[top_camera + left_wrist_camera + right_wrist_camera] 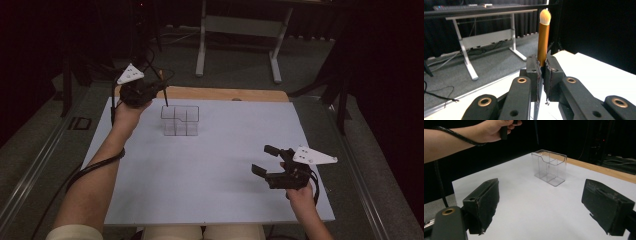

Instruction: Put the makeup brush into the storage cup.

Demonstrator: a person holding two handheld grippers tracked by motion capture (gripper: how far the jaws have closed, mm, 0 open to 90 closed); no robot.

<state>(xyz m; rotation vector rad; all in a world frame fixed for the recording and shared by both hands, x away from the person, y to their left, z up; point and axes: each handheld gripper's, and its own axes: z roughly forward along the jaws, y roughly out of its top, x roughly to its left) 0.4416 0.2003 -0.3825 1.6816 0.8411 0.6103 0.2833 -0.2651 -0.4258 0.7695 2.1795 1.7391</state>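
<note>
Left gripper (541,67) jaws clamped tight on a makeup brush (543,37): gold ferrule and pale bristle tuft stick up past the pads in the left gripper view. In the high view the brush's dark handle end (164,98) points down from the left gripper (159,88), tip just above the back-left corner of the clear organizer (180,120). Can't tell if the tip is already inside the rim or just over it.

Right gripper (541,202) jaws spread wide, nothing between them, pads apart over bare white table (524,202). In the high view the right gripper (265,160) sits near the front-right of the table, well apart from the organizer, idle.

Organizer stands upright near the back of the white table (210,170), left of centre, several compartments, all look empty. Right gripper view shows a taller back section and lower front cells (550,167), with the left hand (496,128) above and behind it.

Step in hand, my read: dropping the brush handle-first into the organizer, still in the approach/lowering phase, not released.

Next move calls for: line the handle tip up over one cell, most likely a back one, keep the brush near vertical, lower until the handle is inside the walls, then open the jaws. Risk: the tip catches the rim or a divider and nudges the light organizer; the right gripper could steady it if needed.
</note>
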